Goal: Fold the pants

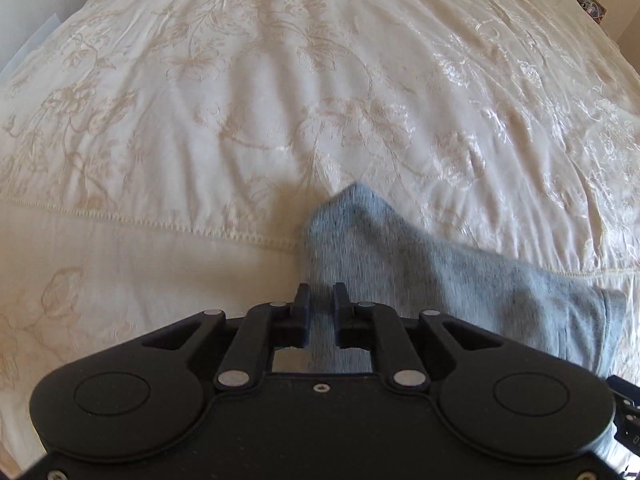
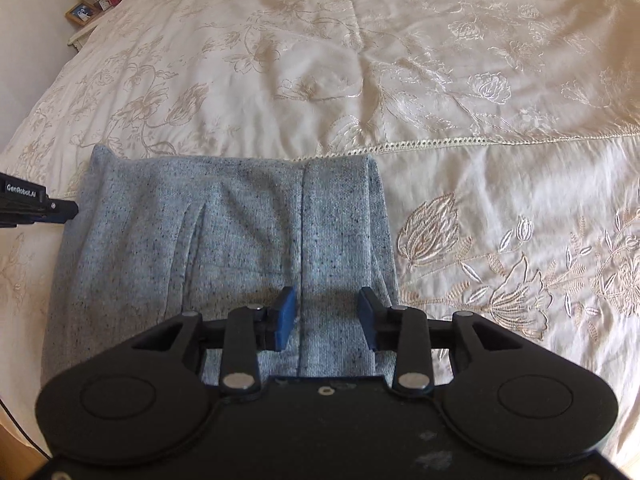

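Folding goes best if both corners travel level, keeping the edge taut. Left gripper [image 1: 320, 300] is clamped on the grey pants [image 2: 224, 248] at lower centre of its frame; right gripper [image 2: 326, 308] stands apart, straddling cloth ungripped. Speckled, already doubled, the pants lie on the embroidered cream bedspread [image 2: 400, 60].

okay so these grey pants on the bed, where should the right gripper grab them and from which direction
Grip the near part of the right-hand band of the grey pants, beside the vertical seam. The right gripper already hangs over it with its jaws open, straddling that strip. Come down from above and the near side: the cloth lies flat on the bedspread, so a pinch across the band should gather it.
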The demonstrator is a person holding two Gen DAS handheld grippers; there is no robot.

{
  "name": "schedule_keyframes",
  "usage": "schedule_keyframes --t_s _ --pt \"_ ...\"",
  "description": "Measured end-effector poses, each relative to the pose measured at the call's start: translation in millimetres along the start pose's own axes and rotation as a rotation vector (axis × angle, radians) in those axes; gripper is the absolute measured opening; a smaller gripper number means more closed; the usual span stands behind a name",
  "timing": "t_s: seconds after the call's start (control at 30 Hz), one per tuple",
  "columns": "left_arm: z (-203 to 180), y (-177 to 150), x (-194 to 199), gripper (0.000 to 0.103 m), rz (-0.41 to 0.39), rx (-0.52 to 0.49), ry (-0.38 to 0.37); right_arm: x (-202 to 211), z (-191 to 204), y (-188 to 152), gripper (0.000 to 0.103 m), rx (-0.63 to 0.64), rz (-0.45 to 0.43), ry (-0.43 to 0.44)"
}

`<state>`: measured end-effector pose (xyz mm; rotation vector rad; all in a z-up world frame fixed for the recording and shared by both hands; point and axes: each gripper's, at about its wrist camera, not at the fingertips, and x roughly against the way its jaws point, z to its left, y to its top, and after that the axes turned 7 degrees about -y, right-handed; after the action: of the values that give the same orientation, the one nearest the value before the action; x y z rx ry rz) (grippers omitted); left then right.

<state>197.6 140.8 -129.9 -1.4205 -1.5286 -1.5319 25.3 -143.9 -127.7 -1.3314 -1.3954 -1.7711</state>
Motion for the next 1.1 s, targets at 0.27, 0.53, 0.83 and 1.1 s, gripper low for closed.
schedule_keyframes --t_s 0.27,0.53,0.83,1.1 --pt "-17.6 -92.6 20.3 0.032 0.063 -0.06 0.034 8.4 -12.6 -29.5 0.05 0.044 -0.009 0.031" --pt "-26.9 -102.6 23.9 0.035 0.053 -0.052 0.076 -4.1 -22.6 -21.0 0.056 0.061 0.005 0.08" --pt "-21.4 -91.3 19.4 0.05 0.034 -0.026 0.09 -31.5 -53.1 -7.6 0.066 -0.088 0.096 0.2" --pt "-11.1 -77.4 6.9 0.055 0.019 -0.008 0.05 -55.6 -69.4 2.8 0.075 -0.184 0.172 0.317"
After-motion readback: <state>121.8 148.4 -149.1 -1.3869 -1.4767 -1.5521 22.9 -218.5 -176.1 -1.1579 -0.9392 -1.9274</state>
